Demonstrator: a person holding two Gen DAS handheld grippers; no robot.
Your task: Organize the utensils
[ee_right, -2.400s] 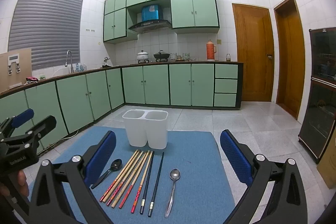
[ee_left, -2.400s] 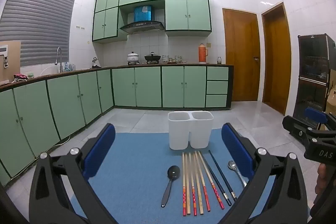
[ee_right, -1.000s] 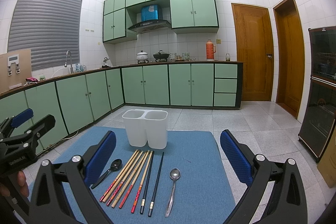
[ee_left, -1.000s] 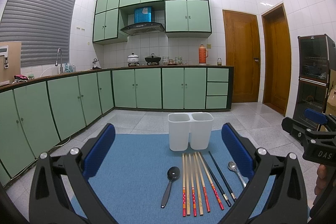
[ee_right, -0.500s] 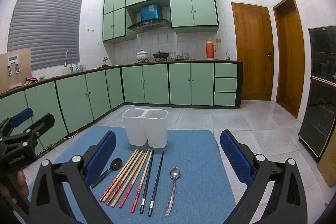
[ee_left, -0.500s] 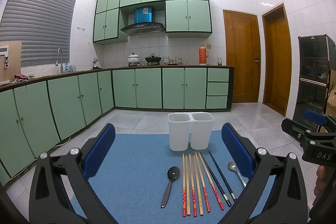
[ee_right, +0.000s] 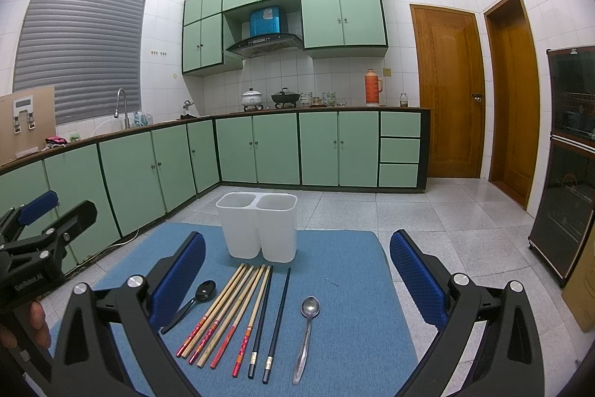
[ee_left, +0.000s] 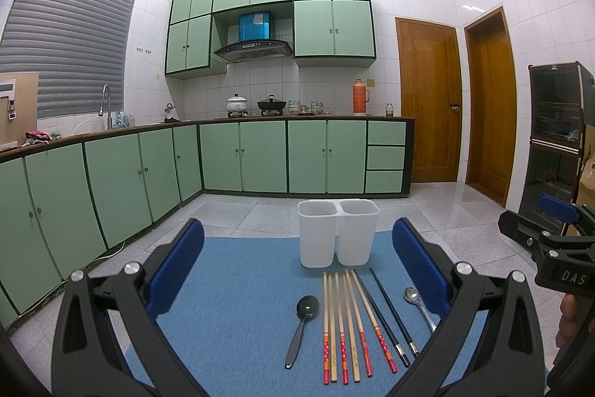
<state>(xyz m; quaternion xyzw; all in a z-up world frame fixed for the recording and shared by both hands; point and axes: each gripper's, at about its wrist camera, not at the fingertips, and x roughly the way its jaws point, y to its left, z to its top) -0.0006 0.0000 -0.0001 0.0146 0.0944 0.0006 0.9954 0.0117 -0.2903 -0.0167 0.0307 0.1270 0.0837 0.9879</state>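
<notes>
Left wrist view: the left tongs (ee_left: 297,263) are held wide apart above the blue mat (ee_left: 238,293), and nothing is gripped or touched by the blue pads (ee_left: 178,266). A white two-compartment holder (ee_left: 337,233) is seen upright at the far end of the mat, both compartments empty. The utensils are laid in a row just in front of it: a black spoon (ee_left: 303,324) at the left, wooden chopsticks with red ends (ee_left: 344,319) in the middle, black chopsticks (ee_left: 388,313) next to them, and a metal spoon (ee_left: 418,304) at the right, partly hidden behind the right-hand pad. The right tongs (ee_left: 539,229) are seen at the right edge of this view, clear of the mat.

Right wrist view: the right tongs (ee_right: 297,263) are likewise spread fully, with no object between or against the pads (ee_right: 416,270). The same row is shown: black spoon (ee_right: 193,302), wooden chopsticks (ee_right: 227,311), black chopsticks (ee_right: 271,319), metal spoon (ee_right: 306,333), each lying flat on the mat (ee_right: 346,285) near the holder (ee_right: 258,224). The left tongs (ee_right: 48,211) are visible at the left edge, held by a hand (ee_right: 33,326).
</notes>
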